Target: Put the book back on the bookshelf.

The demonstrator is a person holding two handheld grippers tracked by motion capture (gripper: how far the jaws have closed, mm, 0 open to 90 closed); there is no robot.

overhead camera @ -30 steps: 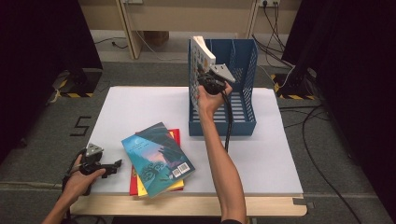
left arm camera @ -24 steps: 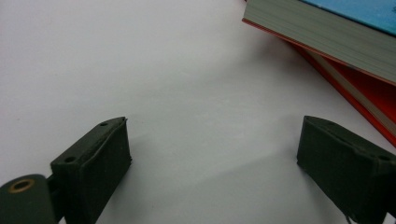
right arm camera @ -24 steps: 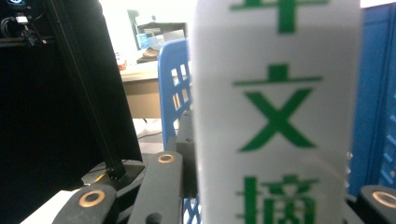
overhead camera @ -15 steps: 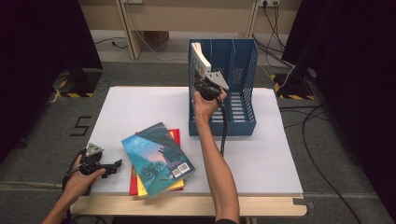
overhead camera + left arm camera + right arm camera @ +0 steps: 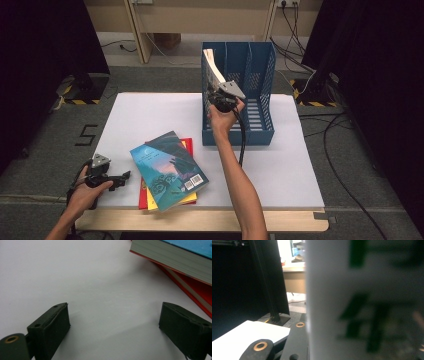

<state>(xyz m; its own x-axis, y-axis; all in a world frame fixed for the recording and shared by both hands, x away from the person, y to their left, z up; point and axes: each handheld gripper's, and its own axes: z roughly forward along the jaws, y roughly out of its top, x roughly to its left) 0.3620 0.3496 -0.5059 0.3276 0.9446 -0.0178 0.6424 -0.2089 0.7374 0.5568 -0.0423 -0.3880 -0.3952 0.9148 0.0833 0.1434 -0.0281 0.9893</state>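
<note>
My right gripper (image 5: 219, 96) is shut on a white book (image 5: 210, 64), which stands upright in the left compartment of the blue file rack (image 5: 266, 75). In the right gripper view the white book's cover (image 5: 362, 302) is blurred and very close, pressed against a black jaw. My left gripper (image 5: 121, 177) rests on the table at the front left, open with bare tabletop between its jaws (image 5: 115, 327). Just to its right lies a stack of books: a blue book (image 5: 167, 170) on top of a yellow one and a red book (image 5: 188, 145). The blue book's page edge (image 5: 172, 257) and the red book (image 5: 200, 292) show in the left gripper view.
The white table top (image 5: 150, 115) has free room at its left and in front of the rack. Black cables (image 5: 345, 150) trail over the grey floor on the right. A wooden bench leg (image 5: 140, 30) stands behind the table.
My right hand has lowered the white book deeper into the rack's left compartment. The left hand and its gripper have stayed where they were.
</note>
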